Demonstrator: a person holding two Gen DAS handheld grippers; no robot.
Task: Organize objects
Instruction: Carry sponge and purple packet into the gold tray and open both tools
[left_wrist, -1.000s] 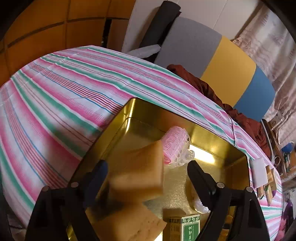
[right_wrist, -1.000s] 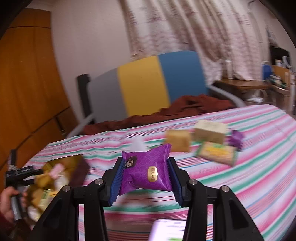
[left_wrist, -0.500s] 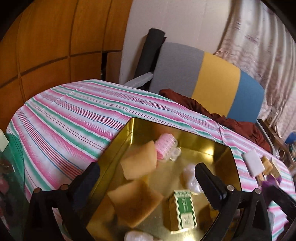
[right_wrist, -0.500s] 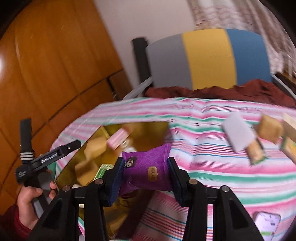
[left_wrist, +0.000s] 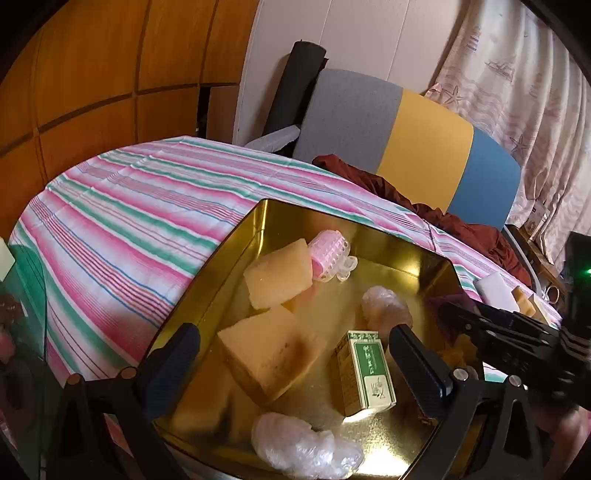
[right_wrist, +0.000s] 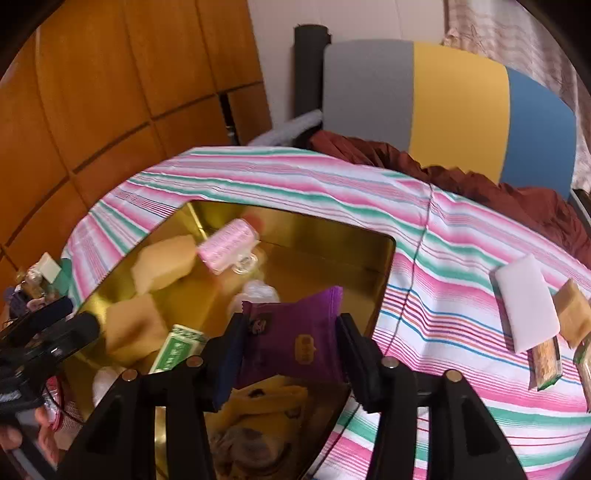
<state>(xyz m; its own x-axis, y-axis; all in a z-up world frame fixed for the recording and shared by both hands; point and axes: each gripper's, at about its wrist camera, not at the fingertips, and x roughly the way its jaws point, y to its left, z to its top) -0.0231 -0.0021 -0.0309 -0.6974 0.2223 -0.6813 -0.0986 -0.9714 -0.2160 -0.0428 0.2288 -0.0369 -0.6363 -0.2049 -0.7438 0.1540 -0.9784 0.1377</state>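
the purple snack packet (right_wrist: 295, 338) sits between the pads of the right gripper (right_wrist: 291, 350), held over the near right part of the gold tin tray (right_wrist: 384, 258). the jaws have just been easing apart, yet the pads appear to touch its two sides, so i read it as held, if only lightly. it looks light, soft and crinkly, a sealed foil pillow that will dent rather than break; the film is likely slippery, so taking it across the puffed middle, as here, seems safer than by the thin crimped ends.

the tray lies on the striped table (left_wrist: 129, 221) and already holds two tan sponges (left_wrist: 279, 273), a pink hair roller (left_wrist: 330, 254), a green and white small box (left_wrist: 365, 369) standing at a tilt, and two crumpled clear plastic bundles (left_wrist: 303, 446). the shiny floor mirrors the items, so the yellow shapes beneath the packet may be reflections; i cannot tell.

the left gripper (left_wrist: 295, 354) hovers over the near end of the tray, spread wide with nothing between its pads.

outside the tray, to the right on the table, lie a white foam block (right_wrist: 524, 302), a tan cube (right_wrist: 572, 314) and wrapped bars (right_wrist: 545, 362), apparently yet to be sorted.
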